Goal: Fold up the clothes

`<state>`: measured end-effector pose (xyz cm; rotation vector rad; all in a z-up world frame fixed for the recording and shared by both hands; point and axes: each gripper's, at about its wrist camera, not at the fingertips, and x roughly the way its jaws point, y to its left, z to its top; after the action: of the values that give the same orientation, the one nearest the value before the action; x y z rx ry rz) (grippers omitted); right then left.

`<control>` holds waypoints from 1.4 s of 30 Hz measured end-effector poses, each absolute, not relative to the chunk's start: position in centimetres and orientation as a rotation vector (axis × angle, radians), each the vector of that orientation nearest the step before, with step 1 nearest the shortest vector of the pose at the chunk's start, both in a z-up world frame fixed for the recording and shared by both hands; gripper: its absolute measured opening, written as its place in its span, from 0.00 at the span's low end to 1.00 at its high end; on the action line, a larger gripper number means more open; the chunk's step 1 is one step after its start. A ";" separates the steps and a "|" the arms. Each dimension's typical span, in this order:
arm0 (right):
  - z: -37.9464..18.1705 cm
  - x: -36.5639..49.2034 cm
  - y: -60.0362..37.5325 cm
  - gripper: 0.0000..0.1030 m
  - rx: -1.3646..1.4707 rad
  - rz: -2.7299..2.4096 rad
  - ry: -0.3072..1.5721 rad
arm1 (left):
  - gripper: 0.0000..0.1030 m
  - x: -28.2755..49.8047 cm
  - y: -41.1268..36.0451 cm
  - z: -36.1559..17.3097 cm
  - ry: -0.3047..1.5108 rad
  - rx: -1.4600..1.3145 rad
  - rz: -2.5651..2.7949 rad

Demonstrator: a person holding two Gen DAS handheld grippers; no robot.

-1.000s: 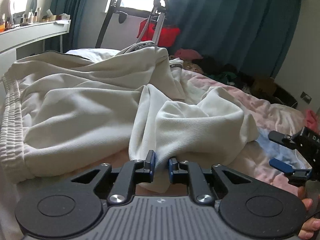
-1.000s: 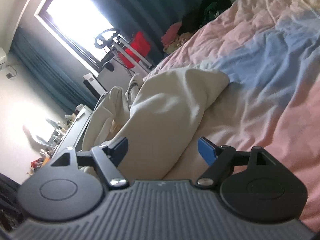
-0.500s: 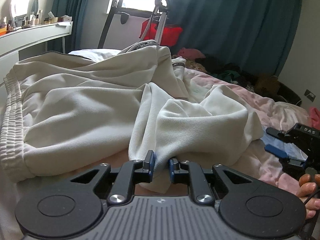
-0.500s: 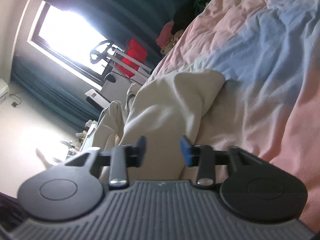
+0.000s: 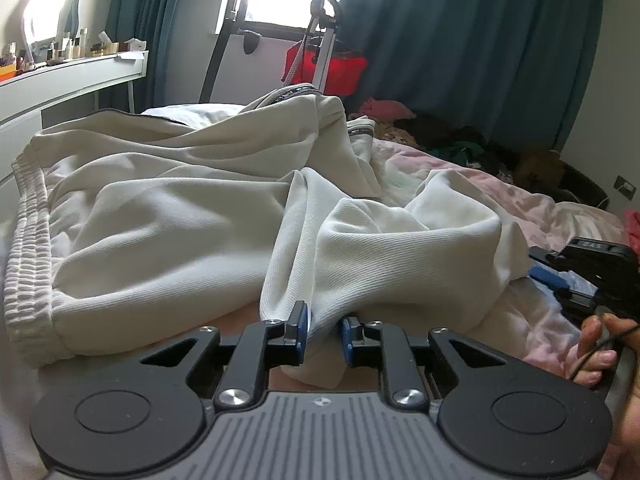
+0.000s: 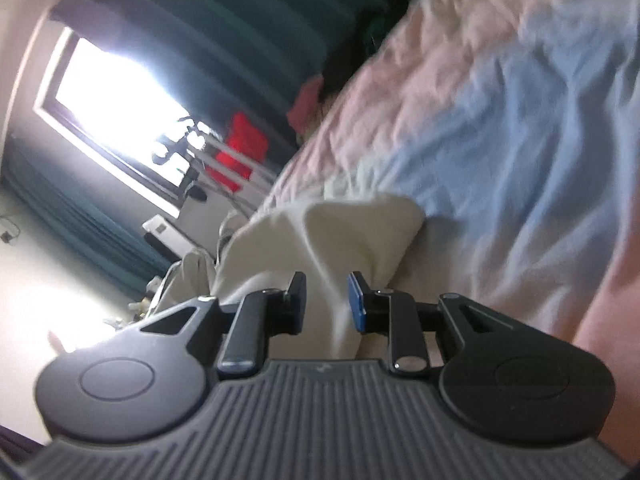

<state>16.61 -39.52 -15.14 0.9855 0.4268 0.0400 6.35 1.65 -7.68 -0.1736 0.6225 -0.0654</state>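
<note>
A cream-white garment (image 5: 180,216) with a ribbed elastic waistband (image 5: 30,248) lies crumpled on the bed. My left gripper (image 5: 323,334) is shut on a fold of its near edge. My right gripper (image 6: 326,300) has closed most of the way around another cream fold (image 6: 332,240), with cloth between the jaws; it also shows at the right edge of the left wrist view (image 5: 560,276), beside the garment. That view is blurred.
The bed has a pink and blue cover (image 6: 520,120). A white shelf with bottles (image 5: 72,76) is at the left. A red bag on a metal stand (image 5: 324,68) and dark curtains stand behind, with a clothes pile (image 5: 460,140) at the far bed edge.
My right gripper has narrowed from wide open to nearly closed around the cloth fold and moved in toward the garment. My left gripper keeps its hold and has barely moved.
</note>
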 end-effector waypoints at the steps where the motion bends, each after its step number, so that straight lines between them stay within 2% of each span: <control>1: -15.6 17.1 -39.8 0.26 1.013 0.043 0.433 | 0.20 6.4 1.7 -7.7 0.623 -0.174 -0.064; 7: -18.2 20.3 -41.6 0.31 1.175 0.064 0.471 | 0.21 6.8 1.8 -8.0 0.633 -0.182 -0.060; 14: -19.1 22.7 -41.2 0.28 1.186 0.017 0.560 | 0.21 7.6 1.9 -8.5 0.643 -0.197 -0.060; 19: -17.8 19.8 -42.2 0.34 1.263 -0.095 0.533 | 0.21 8.4 2.2 -8.8 0.658 -0.234 -0.063; 21: -17.7 19.3 -42.4 0.47 1.268 -0.118 0.544 | 0.21 8.6 2.5 -8.8 0.667 -0.261 -0.065; 27: -18.2 19.2 -42.7 0.51 1.296 -0.144 0.543 | 0.21 8.5 2.6 -9.0 0.674 -0.277 -0.070; 32: -18.4 22.4 -41.7 0.51 1.154 -0.073 0.530 | 0.21 8.6 2.2 -9.1 0.671 -0.256 -0.063; 34: -17.9 23.1 -41.5 0.36 1.129 -0.052 0.519 | 0.21 8.6 2.0 -9.2 0.668 -0.244 -0.062; 35: -17.7 23.4 -41.4 0.16 1.122 -0.043 0.514 | 0.21 8.7 2.0 -9.2 0.666 -0.236 -0.062; 37: -16.5 23.7 -41.6 0.11 1.074 -0.039 0.508 | 0.21 8.7 1.7 -9.2 0.660 -0.219 -0.064; 42: -11.8 23.4 -41.9 0.10 0.782 -0.064 0.447 | 0.21 8.4 0.4 -9.2 0.645 -0.146 -0.093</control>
<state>23.39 -41.93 -11.84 0.7823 0.4469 -0.0639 8.41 0.37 -9.20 -0.1462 0.6452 -0.0935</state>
